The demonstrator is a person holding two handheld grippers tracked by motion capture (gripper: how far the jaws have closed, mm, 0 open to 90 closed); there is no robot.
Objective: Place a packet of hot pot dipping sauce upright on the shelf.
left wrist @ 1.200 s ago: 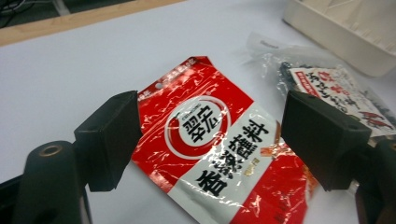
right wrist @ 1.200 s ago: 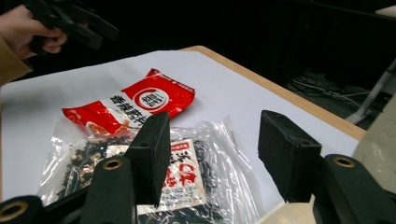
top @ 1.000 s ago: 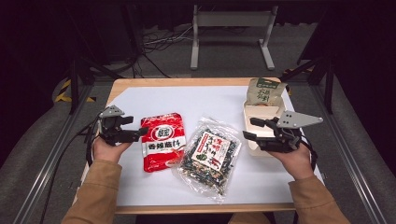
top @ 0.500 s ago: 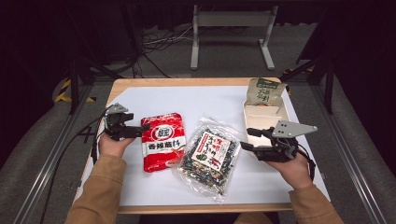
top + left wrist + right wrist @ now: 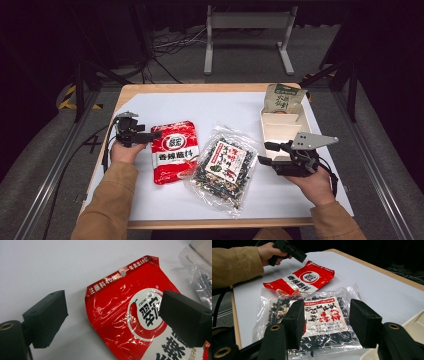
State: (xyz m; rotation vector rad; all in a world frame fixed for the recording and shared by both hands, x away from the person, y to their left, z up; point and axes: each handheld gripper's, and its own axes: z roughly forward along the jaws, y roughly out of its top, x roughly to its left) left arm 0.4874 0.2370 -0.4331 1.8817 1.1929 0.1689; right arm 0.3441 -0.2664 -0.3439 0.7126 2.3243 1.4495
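High view is showing the left claw [image 5: 150, 136] hovering spread at the red packet's [image 5: 173, 151] top-left corner on the tabletop [image 5: 220, 107], likely approaching to pinch it, while the right claw [image 5: 266, 153], also spread and empty, is waiting right of that packet beside the clear bag [image 5: 223, 169].

Both forearms, in tan sleeves, come in from six o'clock and angle toward twelve. The left gripper [image 5: 150, 136] sits at about nine o'clock, its jaws pointing toward three; they have just been opening and stand wide apart with nothing pinched between them. The right gripper [image 5: 267, 153] sits at about four o'clock, jaws aimed toward nine, parted and gripping nothing, cradled in the right hand [image 5: 314, 181].
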